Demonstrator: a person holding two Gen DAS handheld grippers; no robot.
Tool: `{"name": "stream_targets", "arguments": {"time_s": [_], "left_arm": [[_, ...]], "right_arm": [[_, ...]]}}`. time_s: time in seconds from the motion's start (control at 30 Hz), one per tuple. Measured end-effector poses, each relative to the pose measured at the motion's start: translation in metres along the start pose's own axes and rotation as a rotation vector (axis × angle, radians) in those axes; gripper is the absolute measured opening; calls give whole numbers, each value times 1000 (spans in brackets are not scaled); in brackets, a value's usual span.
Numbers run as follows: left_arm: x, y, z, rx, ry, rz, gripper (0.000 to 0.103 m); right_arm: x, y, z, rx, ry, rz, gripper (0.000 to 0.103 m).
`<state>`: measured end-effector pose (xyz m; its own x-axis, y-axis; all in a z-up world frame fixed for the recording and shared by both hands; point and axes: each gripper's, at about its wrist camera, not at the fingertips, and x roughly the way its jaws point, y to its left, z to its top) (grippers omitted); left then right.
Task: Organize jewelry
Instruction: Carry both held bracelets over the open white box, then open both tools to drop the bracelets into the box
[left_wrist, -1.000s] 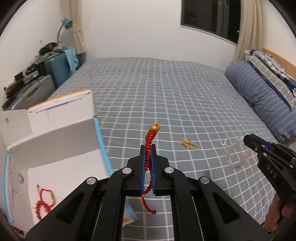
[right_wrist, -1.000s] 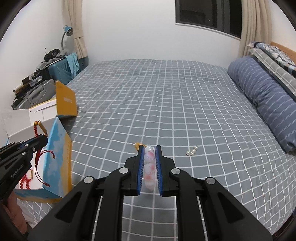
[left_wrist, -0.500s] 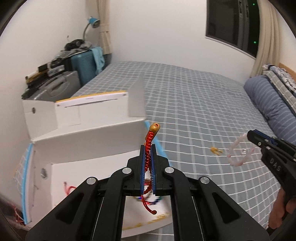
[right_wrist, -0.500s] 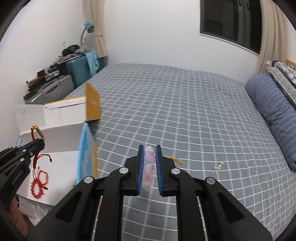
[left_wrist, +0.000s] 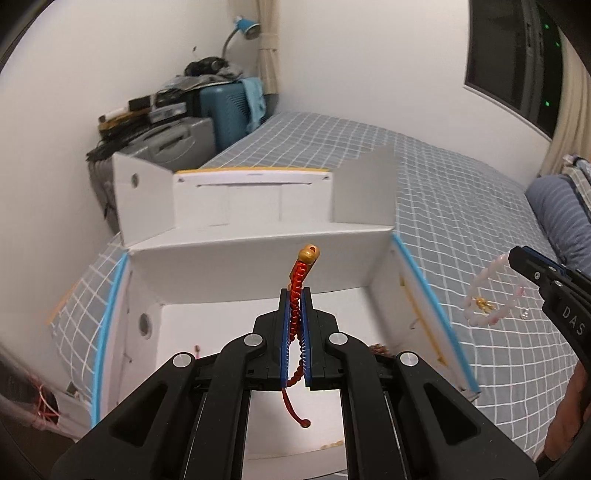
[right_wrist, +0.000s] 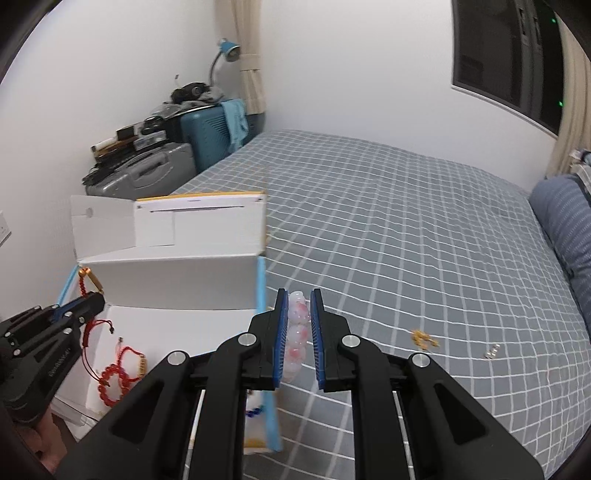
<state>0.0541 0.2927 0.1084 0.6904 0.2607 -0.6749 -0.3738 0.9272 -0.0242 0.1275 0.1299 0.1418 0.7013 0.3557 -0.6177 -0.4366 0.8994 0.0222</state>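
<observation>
My left gripper (left_wrist: 294, 295) is shut on a red cord bracelet (left_wrist: 299, 280) with a gold end bead, held above the open white box (left_wrist: 236, 266); it also shows in the right wrist view (right_wrist: 88, 295). My right gripper (right_wrist: 298, 295) is shut on a pale pink bead bracelet (right_wrist: 298, 325), just right of the box's blue edge; the bracelet hangs as a loop in the left wrist view (left_wrist: 491, 295). A red bead bracelet (right_wrist: 114, 376) lies inside the box.
A small gold piece (right_wrist: 424, 338) and a small silver piece (right_wrist: 493, 350) lie on the grey checked bedspread (right_wrist: 406, 229). Suitcases (right_wrist: 155, 173) stand by the wall beyond the box. A blue striped pillow (right_wrist: 565, 229) is at the right.
Both grippers have moved left toward the box. The left one now hovers over the box's inside. Both holds are unchanged.
</observation>
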Motion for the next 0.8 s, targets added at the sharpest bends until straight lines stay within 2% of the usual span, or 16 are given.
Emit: {"name": "stream_targets", "arguments": {"time_s": [0.27,0.47,0.67,0.8], "left_arm": [[11,32,-11,-28,33,38,5],[43,54,-25,-82,111,61,5],[75,64,-37,-91,189,71,5],[74,64,-39,-85,192,65,5]], "right_arm": [[28,37,-8,-38,41,49,12],[58,64,-16,-53,91,74,12],[81,77,-23,-74,149,66,12],[94,80,-27,-90,204,48,12]]}}
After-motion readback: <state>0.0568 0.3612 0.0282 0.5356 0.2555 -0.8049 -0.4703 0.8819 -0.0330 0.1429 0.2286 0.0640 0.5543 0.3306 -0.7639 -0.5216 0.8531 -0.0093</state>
